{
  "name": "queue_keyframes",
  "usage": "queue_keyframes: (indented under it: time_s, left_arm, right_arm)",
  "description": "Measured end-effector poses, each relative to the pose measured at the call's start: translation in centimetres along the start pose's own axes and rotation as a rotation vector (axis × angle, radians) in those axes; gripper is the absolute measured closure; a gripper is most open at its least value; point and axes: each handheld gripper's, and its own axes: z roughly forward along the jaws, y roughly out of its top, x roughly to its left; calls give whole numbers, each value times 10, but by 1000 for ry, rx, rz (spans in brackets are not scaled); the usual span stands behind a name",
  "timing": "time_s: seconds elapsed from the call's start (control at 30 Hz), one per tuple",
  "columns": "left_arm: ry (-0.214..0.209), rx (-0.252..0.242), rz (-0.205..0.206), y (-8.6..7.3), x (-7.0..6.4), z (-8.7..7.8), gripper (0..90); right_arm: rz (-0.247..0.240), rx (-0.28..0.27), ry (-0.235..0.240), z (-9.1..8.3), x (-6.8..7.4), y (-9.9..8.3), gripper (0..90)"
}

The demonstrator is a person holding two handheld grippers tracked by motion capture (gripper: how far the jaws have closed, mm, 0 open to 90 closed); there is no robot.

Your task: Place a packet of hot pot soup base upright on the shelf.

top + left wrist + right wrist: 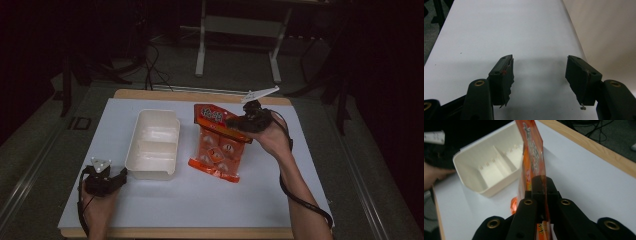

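An orange snack packet (217, 142) with round pieces inside lies tilted on the white table top, its far end lifted. My right gripper (235, 121) is shut on the packet's upper edge; in the right gripper view the jaws clamp the orange packet (532, 157) edge-on, at the right gripper (541, 195). A white two-compartment tray (152, 142) stands left of the packet, empty, and the tray (486, 167) sits beyond the held packet. My left gripper (122, 175) rests at the tray's near left corner; the left gripper (539, 72) is open over bare table, nothing between its jaws.
The white table top (200, 200) has a wooden edge (150, 93) at the far side. Beyond it, on the dark floor, stand a metal table frame (237, 45) and some cables. The tray's wall (609, 32) rises just right of my left gripper.
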Motion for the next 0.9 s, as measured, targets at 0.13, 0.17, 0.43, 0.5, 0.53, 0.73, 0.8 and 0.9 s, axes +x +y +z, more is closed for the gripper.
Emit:
queue_keyframes:
  time_s: [0.13,0.17,0.43,0.5,0.53,0.73,0.8,0.9]
  left_arm:
    - [0,-3,-2,0,0,0,398]
    - [0,-6,-6,0,0,0,398]
    - [0,-4,-3,0,0,0,398]
    - [1,-3,-2,0,0,0,398]
    - [1,-3,-1,0,0,0,398]
    - [1,-4,-2,0,0,0,398]
    - [0,-6,-6,0,0,0,398]
    - [0,-6,-4,0,0,0,398]
  right_arm:
    - [-26,6,-28,0,5,3,900]
    - [-38,2,-35,1,7,4,900]
    - [-31,-41,-39,-1,7,4,900]
    - [-18,-49,-27,-2,7,4,900]
    - [-18,-54,-24,-2,8,5,900]
    - [-13,-104,-57,-4,13,6,900]
    - [-12,-115,-71,-4,16,7,900]
    - [-20,-129,-83,-4,18,9,900]
